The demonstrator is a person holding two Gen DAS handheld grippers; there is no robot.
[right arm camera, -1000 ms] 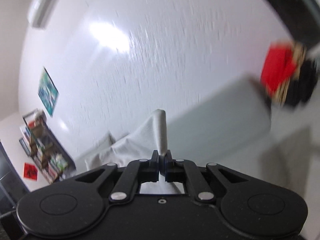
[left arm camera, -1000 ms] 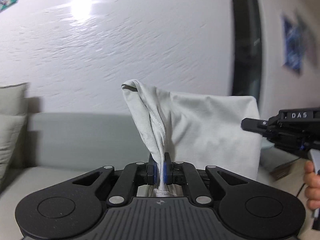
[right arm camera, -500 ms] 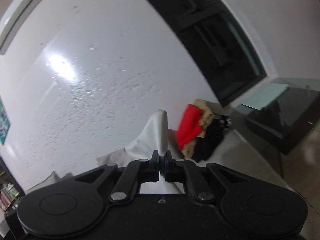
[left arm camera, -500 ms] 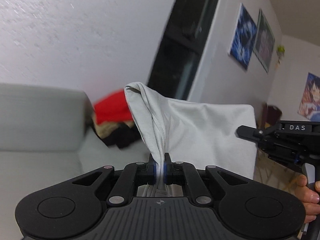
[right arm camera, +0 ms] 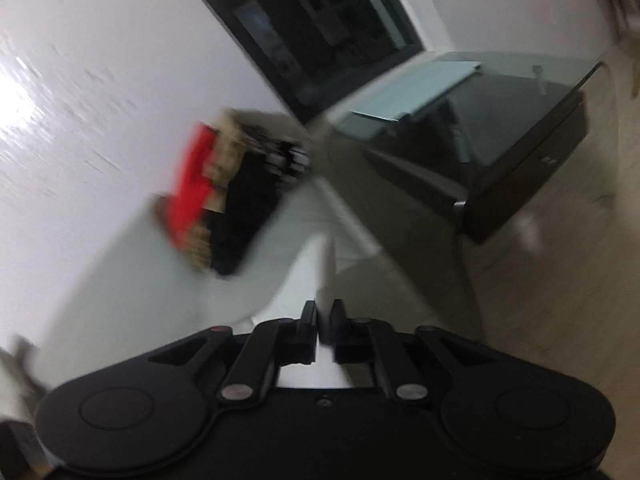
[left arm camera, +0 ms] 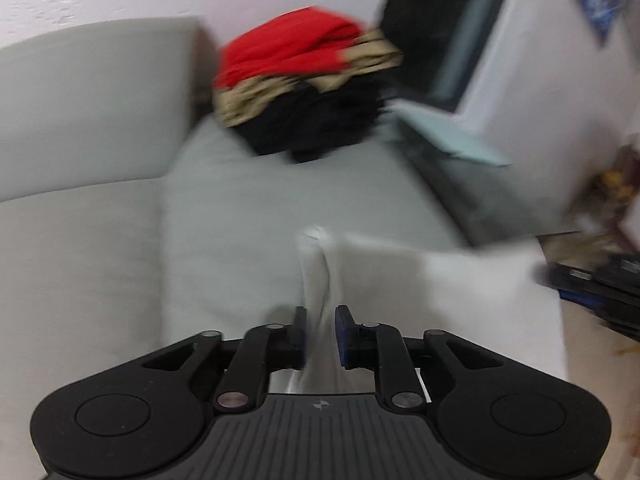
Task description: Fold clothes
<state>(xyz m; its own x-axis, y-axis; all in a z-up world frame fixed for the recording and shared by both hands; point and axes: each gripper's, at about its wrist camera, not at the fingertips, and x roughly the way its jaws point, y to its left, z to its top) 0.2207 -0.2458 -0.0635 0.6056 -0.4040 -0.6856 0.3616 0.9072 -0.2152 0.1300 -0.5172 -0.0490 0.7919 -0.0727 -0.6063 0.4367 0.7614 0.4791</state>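
A white garment (left arm camera: 440,280) lies stretched over the grey sofa seat (left arm camera: 240,208), blurred by motion. One bunched corner runs up between the fingers of my left gripper (left arm camera: 321,320). Those jaws are opening, and the cloth sits loosely in the gap. In the right wrist view another edge of the garment (right arm camera: 304,280) rises between the fingers of my right gripper (right arm camera: 325,316). Its jaws are opening too, with a small gap around the cloth. The right gripper (left arm camera: 592,284) shows as a dark blur at the garment's far right edge.
A pile of red, tan and black clothes (left arm camera: 304,80) sits at the sofa's end against the backrest, also seen as a clothes pile (right arm camera: 216,192). A dark glass-topped table (right arm camera: 500,152) stands beside the sofa, with pale floor (right arm camera: 560,280) to its right.
Both grippers have swung down from facing the wall to the sofa seat, bringing the white garment down with them. Both pairs of jaws, shut on the cloth before, have parted.
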